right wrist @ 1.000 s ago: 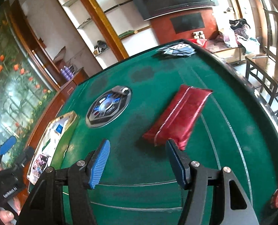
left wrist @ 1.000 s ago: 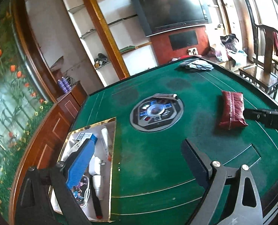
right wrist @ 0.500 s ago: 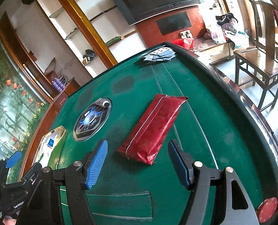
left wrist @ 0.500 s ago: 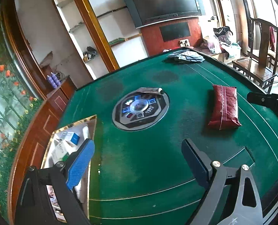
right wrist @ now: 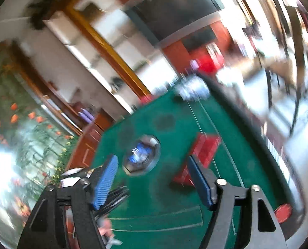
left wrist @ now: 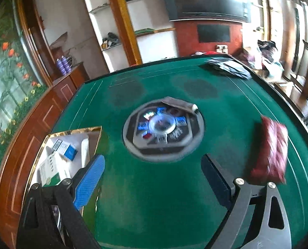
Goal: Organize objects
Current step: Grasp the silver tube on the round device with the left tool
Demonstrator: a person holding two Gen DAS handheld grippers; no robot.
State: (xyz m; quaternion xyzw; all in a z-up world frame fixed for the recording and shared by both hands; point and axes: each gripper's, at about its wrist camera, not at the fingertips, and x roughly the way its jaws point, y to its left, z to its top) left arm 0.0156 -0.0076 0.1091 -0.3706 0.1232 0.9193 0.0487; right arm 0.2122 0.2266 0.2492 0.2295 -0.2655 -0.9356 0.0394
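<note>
A red shiny packet [left wrist: 272,149] lies on the green felt table [left wrist: 158,203] at the right; in the blurred right wrist view it [right wrist: 203,151] sits just beyond my right fingertips. My left gripper [left wrist: 152,176] is open and empty above the table's near middle. My right gripper [right wrist: 154,182] is open and empty, raised and tilted over the table. An open drawer [left wrist: 56,157] at the table's left edge holds small boxes and papers. A pile of playing cards [left wrist: 226,67] lies at the far right corner.
A round control panel [left wrist: 163,126] sits in the table's centre. A red chip [right wrist: 282,213] lies near the table's right rim. Wooden chairs [left wrist: 307,78] stand to the right of the table. Shelves and a television are behind the table.
Both grippers have moved and turned; the right wrist view is now strongly blurred and tilted. The left view has swung, with the packet nearer its right finger. Both stay open.
</note>
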